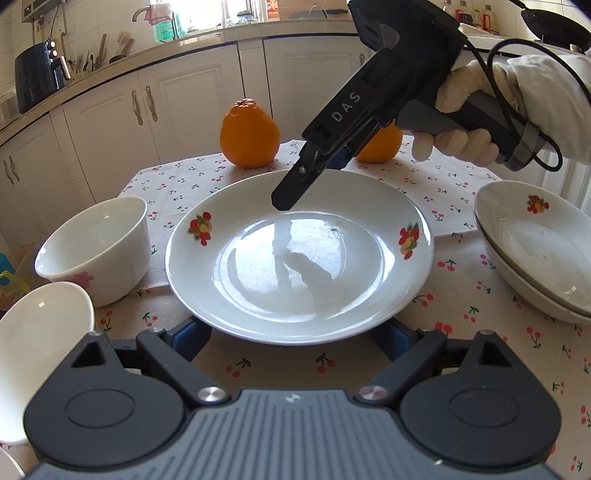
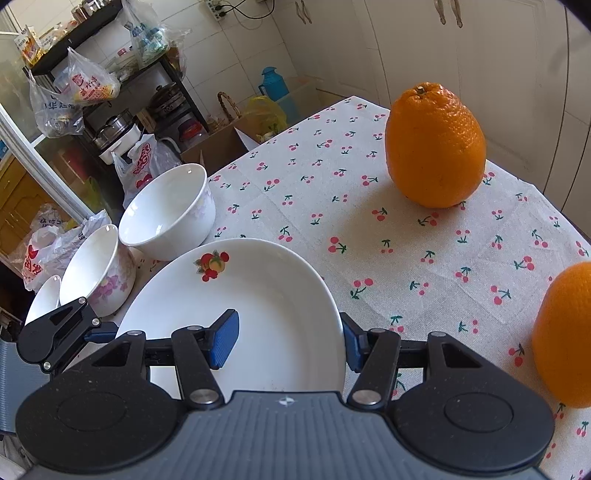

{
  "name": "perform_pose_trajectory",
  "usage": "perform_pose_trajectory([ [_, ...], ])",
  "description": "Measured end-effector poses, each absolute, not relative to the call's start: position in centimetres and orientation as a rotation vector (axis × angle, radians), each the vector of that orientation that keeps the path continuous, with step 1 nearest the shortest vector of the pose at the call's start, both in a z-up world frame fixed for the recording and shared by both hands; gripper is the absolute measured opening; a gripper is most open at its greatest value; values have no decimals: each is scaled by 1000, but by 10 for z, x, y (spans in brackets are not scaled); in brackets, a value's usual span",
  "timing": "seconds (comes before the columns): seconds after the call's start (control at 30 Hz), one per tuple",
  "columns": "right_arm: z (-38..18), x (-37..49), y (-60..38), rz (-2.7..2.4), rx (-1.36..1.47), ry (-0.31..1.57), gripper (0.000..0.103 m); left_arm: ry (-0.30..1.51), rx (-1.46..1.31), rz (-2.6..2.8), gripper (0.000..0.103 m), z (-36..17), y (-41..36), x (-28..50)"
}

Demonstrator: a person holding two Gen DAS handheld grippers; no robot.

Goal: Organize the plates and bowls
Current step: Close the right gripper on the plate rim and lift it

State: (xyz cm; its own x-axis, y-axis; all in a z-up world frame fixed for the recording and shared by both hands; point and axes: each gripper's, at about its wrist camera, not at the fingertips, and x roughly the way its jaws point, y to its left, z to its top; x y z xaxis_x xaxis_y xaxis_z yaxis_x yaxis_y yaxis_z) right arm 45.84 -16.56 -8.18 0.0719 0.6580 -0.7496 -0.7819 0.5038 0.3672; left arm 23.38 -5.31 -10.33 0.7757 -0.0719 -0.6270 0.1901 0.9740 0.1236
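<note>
The plate (image 1: 299,258) lies on the counter (image 1: 443,295), its far rim clamped in the right claw (image 2: 289,343). The left claw (image 1: 293,334) is held apart at the near rim. The plate is best lifted level and set gently on the stack (image 1: 535,258).

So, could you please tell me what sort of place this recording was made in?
Most likely a home kitchen. A worktop with a tap runs above white cabinets, a cluttered shelf rack holds pots and bags, and crockery sits on a table with a cherry-print cloth.
</note>
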Motion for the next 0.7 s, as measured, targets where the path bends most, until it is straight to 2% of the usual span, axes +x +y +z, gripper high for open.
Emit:
perform_pose_trajectory([
  [0.7,-57,413,-198,1043,-121,998,63,659,226,-228,93,-78,-65,200],
])
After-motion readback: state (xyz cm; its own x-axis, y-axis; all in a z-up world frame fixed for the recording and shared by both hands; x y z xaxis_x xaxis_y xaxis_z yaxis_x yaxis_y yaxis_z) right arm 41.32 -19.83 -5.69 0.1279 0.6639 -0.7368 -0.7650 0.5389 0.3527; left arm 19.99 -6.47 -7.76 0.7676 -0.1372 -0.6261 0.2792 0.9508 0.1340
